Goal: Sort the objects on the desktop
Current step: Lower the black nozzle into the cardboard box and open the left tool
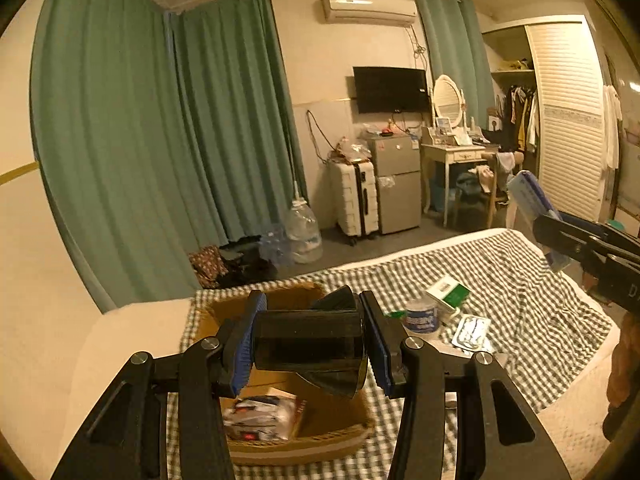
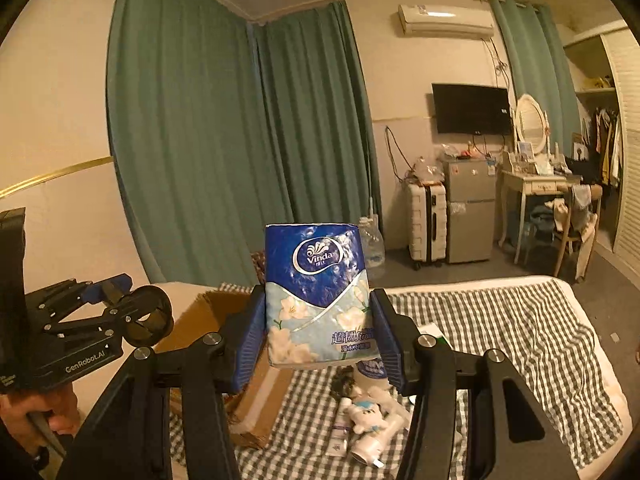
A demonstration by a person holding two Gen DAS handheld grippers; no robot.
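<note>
My left gripper (image 1: pixel 310 340) is shut on a dark hourglass-shaped plastic object (image 1: pixel 310 340), held lying crosswise above an open cardboard box (image 1: pixel 344 432). In the right wrist view the same gripper (image 2: pixel 132 316) shows at the left with the dark object (image 2: pixel 150 316) in it. My right gripper (image 2: pixel 318 332) is shut on a blue and white tissue pack (image 2: pixel 318 292), held upright above the bed. In the left wrist view that pack (image 1: pixel 528 196) and the right gripper (image 1: pixel 560 236) appear at the right edge. A packet (image 1: pixel 260 416) lies inside the box.
On the checked cloth (image 1: pixel 520 280) lie a green and white box (image 1: pixel 448 292), a small round tub (image 1: pixel 422 316) and a flat blister pack (image 1: pixel 472 330). A white toy figure (image 2: pixel 368 416) and small tubes (image 2: pixel 340 432) lie below the tissue pack. A hand (image 2: pixel 36 412) grips the left tool.
</note>
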